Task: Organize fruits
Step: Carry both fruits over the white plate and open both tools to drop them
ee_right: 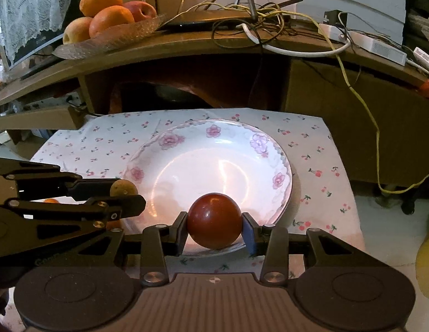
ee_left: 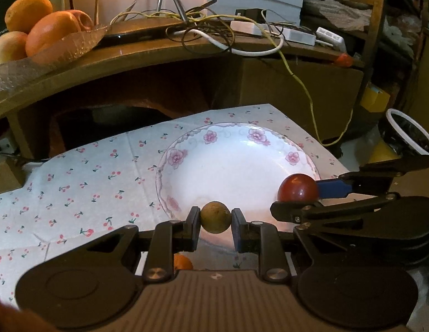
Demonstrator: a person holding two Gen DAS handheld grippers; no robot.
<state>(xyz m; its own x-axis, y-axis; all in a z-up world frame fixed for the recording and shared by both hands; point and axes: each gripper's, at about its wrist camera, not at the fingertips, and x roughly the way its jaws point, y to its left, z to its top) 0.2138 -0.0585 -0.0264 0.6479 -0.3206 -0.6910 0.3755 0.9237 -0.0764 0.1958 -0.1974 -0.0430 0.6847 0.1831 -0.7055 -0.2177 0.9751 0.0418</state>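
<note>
Hardly any writing to report here. On the left claw's (ee_right: 128, 193) black arm, low at the left of the right wrist view, raised letters begin "Go" and the rest is too dark and cut off to read. A small round cross mark sits on the ribbed grey body of each tool, at the middle of the lower edge in both views, a sign and not a word. The white boxes (ee_left: 297, 35) on the wooden shelf carry dotted patterns, too small and blurred to make out as text. Nothing else is legible
</note>
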